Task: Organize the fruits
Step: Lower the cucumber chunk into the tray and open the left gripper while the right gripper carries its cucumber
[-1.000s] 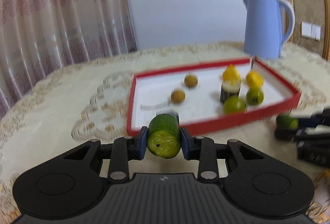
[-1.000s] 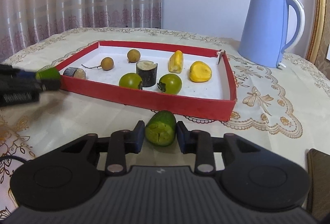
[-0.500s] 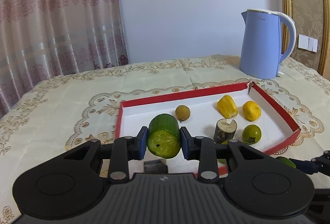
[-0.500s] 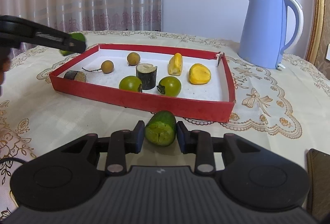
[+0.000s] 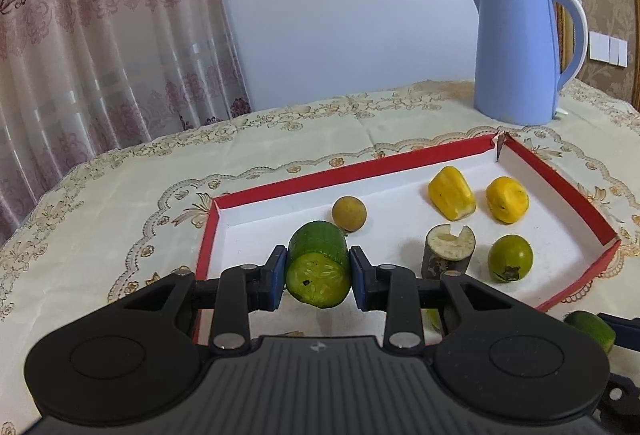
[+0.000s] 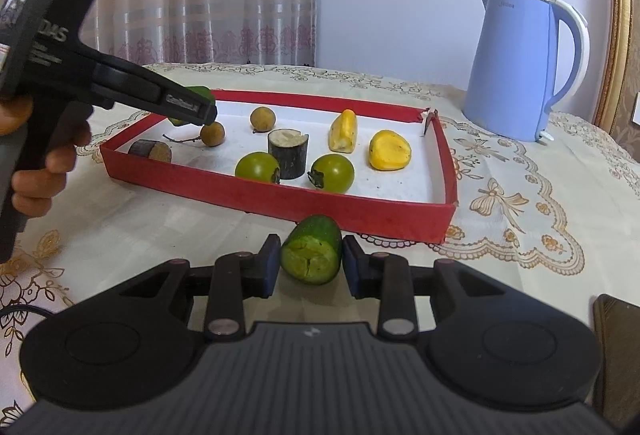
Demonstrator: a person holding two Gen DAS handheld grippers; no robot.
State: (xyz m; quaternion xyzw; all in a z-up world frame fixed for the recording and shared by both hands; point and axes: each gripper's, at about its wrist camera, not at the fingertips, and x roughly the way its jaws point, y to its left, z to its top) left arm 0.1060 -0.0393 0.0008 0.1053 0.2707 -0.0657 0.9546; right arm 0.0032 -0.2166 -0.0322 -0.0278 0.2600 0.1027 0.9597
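the cucumber piece [image 5: 319, 267] in the left gripper [image 5: 319, 277] had travelled since the earlier frames: a second before it hung in front of the red tray's near wall, and now it was held above the tray's white floor at the left end, cut face toward the camera. both blue pads [image 5: 275, 277] pressed against its sides, so the left gripper was closed on it. in the right wrist view the same gripper [image 6: 200, 107] reached over the left rim of the red tray [image 6: 280, 195], near a brown longan [image 6: 212, 133].

the second cucumber piece [image 6: 313, 255] was unchanged in position. it sat between the right gripper [image 6: 311, 265] fingers, just outside the tray's near wall over the tablecloth [image 6: 140, 227]; the pads touched or nearly touched its sides, and a firm grip could not be confirmed.

inside the tray lay two green fruits [image 6: 333, 173], a dark cut cylinder [image 6: 288, 153] and two yellow pieces [image 6: 389, 150]. a blue kettle [image 6: 520, 63] stood beyond the tray's far right corner.
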